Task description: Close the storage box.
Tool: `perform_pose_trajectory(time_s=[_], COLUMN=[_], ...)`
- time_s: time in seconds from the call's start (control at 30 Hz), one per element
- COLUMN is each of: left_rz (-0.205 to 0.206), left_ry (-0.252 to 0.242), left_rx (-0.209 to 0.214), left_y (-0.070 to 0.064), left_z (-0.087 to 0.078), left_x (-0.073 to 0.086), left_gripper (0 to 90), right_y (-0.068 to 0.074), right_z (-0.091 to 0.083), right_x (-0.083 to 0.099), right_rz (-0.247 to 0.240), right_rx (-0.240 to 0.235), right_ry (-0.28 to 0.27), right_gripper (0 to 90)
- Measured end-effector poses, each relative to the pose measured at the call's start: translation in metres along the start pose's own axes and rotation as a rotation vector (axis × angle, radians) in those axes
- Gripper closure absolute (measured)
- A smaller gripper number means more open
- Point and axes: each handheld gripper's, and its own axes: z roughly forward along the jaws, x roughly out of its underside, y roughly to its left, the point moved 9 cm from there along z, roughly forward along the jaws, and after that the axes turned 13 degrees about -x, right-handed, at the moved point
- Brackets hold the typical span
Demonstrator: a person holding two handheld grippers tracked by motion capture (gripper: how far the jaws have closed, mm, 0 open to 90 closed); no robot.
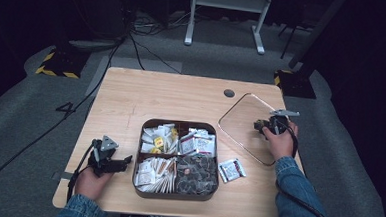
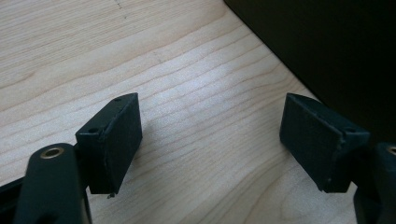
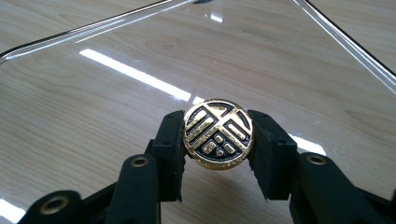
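A clear square lid (image 1: 250, 126) lies flat on the table's right side, with a round gold-and-black knob (image 3: 218, 133) in its middle. My right gripper (image 1: 261, 126) is shut on that knob, its two jaws pressed against the knob's sides (image 3: 218, 140). A dark brown four-part tray (image 1: 178, 123) full of sachets stands at the table's centre. My left gripper (image 1: 126, 161) rests just left of the tray, open, with bare wood between its jaws (image 2: 212, 140); the tray's dark wall (image 2: 327, 46) rises at the upper right of that view.
One loose sachet (image 1: 232, 169) lies on the wood between the tray and the lid. A round cable hole (image 1: 229, 93) sits near the table's far edge. Cables trail over the grey floor to the left, and a white desk frame (image 1: 226, 15) stands beyond the table.
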Motion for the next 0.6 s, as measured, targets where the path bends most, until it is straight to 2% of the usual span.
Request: perform_pose_trajectory(time_s=[0.23, 0.6], left_rz=[0.000, 0.000], left_ry=[0.000, 0.000], left_rx=[0.000, 0.000], left_y=[0.000, 0.000], left_z=[0.000, 0.000], left_x=[0.000, 0.000], left_gripper=[21.5, 21.5], right_y=[0.010, 0.028], right_z=[-0.018, -0.039], right_x=[-0.016, -0.034], right_rz=[-0.003, -0.042], right_rx=[-0.024, -0.056], right_ry=[-0.023, -0.064], right_gripper=[59.0, 59.0])
